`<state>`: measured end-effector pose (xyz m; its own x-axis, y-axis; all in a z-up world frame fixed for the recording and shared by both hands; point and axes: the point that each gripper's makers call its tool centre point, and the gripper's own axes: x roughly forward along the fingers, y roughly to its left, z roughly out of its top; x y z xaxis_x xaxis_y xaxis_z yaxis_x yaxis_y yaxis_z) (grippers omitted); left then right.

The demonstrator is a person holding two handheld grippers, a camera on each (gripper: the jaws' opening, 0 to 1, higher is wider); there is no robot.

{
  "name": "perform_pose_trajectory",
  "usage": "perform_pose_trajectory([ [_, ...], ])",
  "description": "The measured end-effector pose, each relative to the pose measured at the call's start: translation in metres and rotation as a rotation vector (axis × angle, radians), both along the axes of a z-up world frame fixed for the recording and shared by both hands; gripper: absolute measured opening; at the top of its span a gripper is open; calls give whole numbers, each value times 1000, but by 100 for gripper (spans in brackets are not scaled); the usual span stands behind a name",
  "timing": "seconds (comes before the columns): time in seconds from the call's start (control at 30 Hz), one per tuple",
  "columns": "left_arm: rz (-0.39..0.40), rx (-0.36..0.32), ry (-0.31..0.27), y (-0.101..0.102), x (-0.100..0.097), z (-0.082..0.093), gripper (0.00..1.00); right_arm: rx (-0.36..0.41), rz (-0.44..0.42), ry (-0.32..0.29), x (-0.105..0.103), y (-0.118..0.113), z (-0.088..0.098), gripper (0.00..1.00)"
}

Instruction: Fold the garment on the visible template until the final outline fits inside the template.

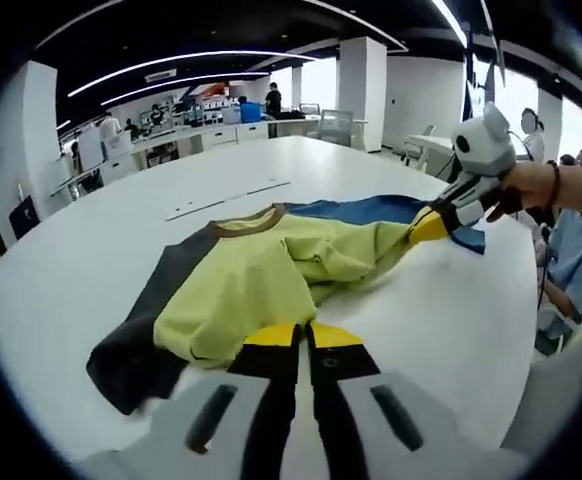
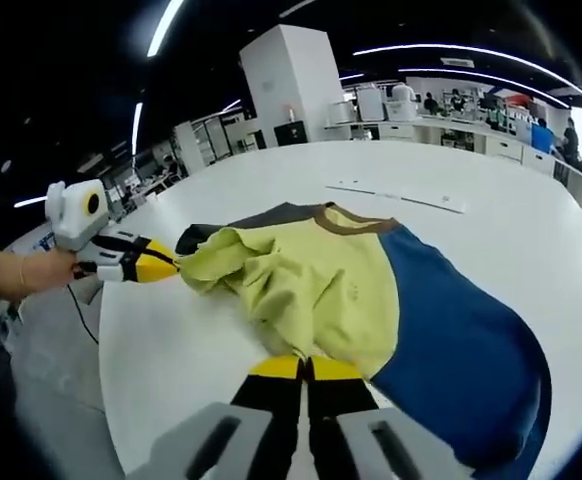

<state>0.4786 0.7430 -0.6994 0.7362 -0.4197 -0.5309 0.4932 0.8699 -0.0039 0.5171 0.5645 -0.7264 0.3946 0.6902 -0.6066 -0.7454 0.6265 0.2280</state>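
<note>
left gripper (image 1: 304, 335) clamps hem of yellow, blue and dark-grey short-sleeved cotton shirt (image 1: 271, 270) | right gripper (image 2: 306, 368) pinches its hem too | risk: uneven pull bunches fabric on white table (image 1: 171, 190)

The yellow, blue and dark grey garment (image 1: 261, 280) lies on the round white table (image 1: 451, 320), near its edge. The left gripper (image 1: 303, 338) sits at one garment side, the right gripper (image 1: 433, 224) at the opposite side.
</note>
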Motion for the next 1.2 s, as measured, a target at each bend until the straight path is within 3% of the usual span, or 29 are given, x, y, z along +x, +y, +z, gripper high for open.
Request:
perform_pose_trajectory([
  [0.27,50,-42,-19,23,-16,25,0,-11,3,-5,-19,-14,12,0],
  [0.57,73,-31,-18,44,-42,34,0,-40,27,-2,-48,-28,17,0],
  [0.8,74,-10,2,59,-66,30,0,-88,76,-15,-73,-36,16,0],
  [1.2,80,22,53,76,-100,15,0,-85,94,6,-104,-44,12,0],
])
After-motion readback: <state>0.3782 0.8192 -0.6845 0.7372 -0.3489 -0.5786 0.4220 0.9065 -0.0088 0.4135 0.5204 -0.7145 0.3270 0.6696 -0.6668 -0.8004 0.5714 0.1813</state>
